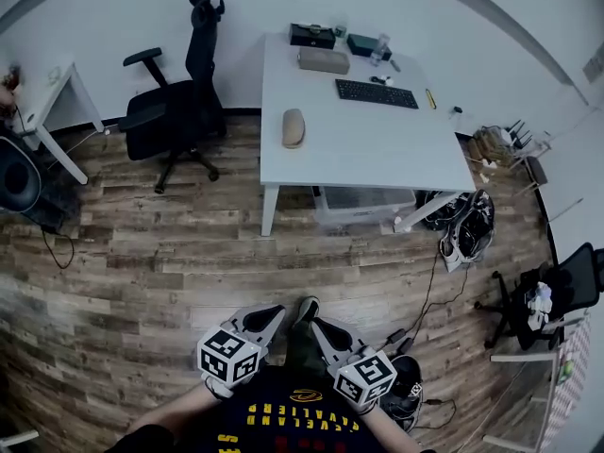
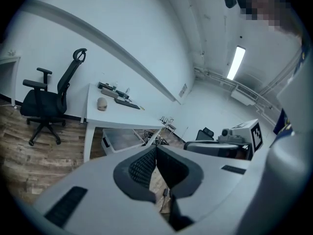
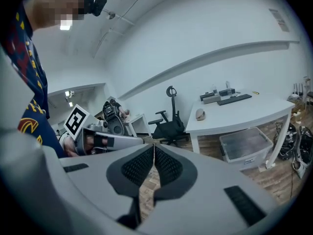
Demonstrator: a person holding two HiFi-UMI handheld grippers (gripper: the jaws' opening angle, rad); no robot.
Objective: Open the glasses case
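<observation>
Nearest, at the bottom of the head view, the 2 grey-and-white hand-held grippers sit side by side over the person's dark shirt with yellow print (image 1: 293, 413), their tips close together and pointing toward the table. The left gripper (image 1: 274, 313) is clenched: in its own view the 2 black ribbed pads meet at the tips with nothing between them (image 2: 156, 148). The right gripper (image 1: 313, 321) is likewise clenched on nothing, its pads touching at the tips (image 3: 153, 148). Under and ahead of them lies brown wooden plank floor (image 1: 189, 272).

Further on stands a white rectangular table (image 1: 359, 144) with a clear plastic storage bin (image 1: 363, 199) beneath it. The tan oval glasses case (image 1: 293, 127) lies closed on the table's near left part, alone, well apart from both grippers; it also shows in the left gripper view (image 2: 101, 104) and the right gripper view (image 3: 200, 114). Left of the table is a black wheeled office chair (image 1: 175, 111).

Toward the table's far edge lie a black keyboard (image 1: 376, 93), a tan rectangular box (image 1: 324, 60) and, behind that, a black box (image 1: 312, 35) near the white wall.
</observation>
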